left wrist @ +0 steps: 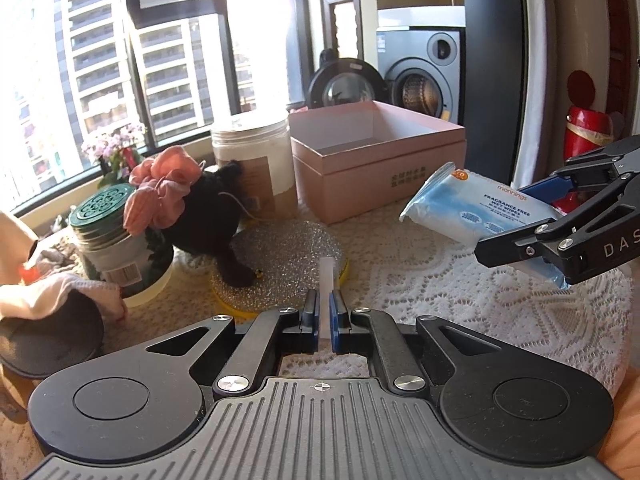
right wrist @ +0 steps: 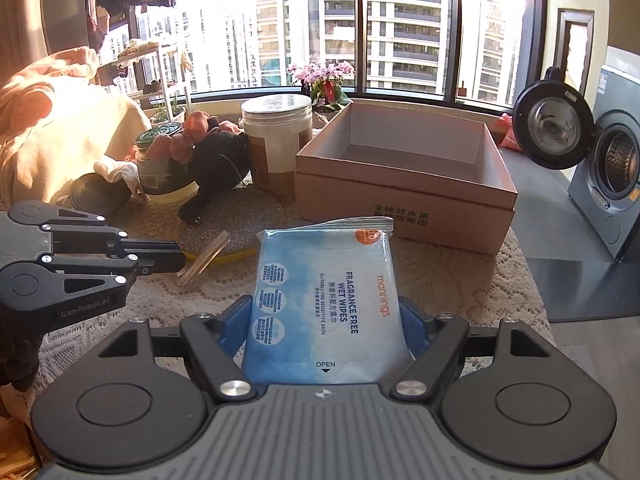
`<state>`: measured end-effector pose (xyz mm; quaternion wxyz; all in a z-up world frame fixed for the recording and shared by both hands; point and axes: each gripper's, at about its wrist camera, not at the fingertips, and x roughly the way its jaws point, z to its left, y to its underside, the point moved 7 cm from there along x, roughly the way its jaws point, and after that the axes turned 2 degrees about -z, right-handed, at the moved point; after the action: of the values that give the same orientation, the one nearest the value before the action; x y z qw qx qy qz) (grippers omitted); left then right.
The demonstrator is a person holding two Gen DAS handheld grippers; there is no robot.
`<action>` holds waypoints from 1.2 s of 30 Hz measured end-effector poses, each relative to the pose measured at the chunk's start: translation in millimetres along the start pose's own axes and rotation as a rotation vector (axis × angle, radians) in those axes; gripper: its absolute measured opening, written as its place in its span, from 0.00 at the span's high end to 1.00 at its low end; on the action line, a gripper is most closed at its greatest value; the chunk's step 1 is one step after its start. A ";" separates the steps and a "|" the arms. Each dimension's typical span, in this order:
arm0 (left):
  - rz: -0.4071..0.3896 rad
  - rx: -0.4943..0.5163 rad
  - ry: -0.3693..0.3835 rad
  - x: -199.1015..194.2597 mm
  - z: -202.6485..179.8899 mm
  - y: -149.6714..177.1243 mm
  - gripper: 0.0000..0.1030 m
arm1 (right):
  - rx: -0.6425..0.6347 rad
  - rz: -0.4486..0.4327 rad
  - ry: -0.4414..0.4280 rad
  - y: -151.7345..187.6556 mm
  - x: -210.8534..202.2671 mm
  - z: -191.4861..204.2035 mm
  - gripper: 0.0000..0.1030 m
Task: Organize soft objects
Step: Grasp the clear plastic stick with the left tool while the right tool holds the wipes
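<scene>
My left gripper [left wrist: 324, 312] is clamped on a thin pale strip [left wrist: 326, 280]; what it is I cannot make out. In the right wrist view the strip [right wrist: 204, 258] looks tan and tilted. My right gripper [right wrist: 326, 320] grips the wet wipes pack [right wrist: 326, 292], lifted off the lace tablecloth [right wrist: 440, 280]; its rear end is hidden under the gripper body. Only the left view shows the pack's [left wrist: 472, 210] underside clear of the cloth. The open pink box [right wrist: 404, 200] stands just beyond. A black plush toy [left wrist: 208, 216] rests partly on a glitter mat [left wrist: 288, 252]. A washing machine [right wrist: 608, 168] is cut off at the edge.
</scene>
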<state>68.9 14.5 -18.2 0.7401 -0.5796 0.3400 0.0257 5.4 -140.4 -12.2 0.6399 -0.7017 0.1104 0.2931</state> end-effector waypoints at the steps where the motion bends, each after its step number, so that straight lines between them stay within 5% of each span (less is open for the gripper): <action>1: 0.001 0.005 0.000 -0.9 -1.8 -1.0 0.93 | 0.001 -0.004 -0.001 0.3 -1.9 -1.3 0.26; 7: 0.022 0.026 0.005 -3.7 -8.5 -3.4 0.90 | 0.012 -0.019 0.011 4.8 -14.3 -12.3 0.26; 14: 0.051 -0.191 0.007 5.5 11.7 1.0 0.88 | 0.093 0.038 0.029 22.4 4.5 -23.3 0.26; 23: 0.101 -0.037 -0.098 23.7 -11.0 6.2 0.85 | 0.124 0.036 0.046 31.5 21.2 -20.5 0.17; 36: 0.114 -0.092 -0.076 23.6 -6.1 6.9 0.85 | 0.036 0.030 0.062 41.7 21.7 -5.6 0.00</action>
<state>81.1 3.0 -37.2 0.7224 -0.5914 0.3425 0.1054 2.2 -147.5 -58.9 0.6442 -0.6972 0.1458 0.2788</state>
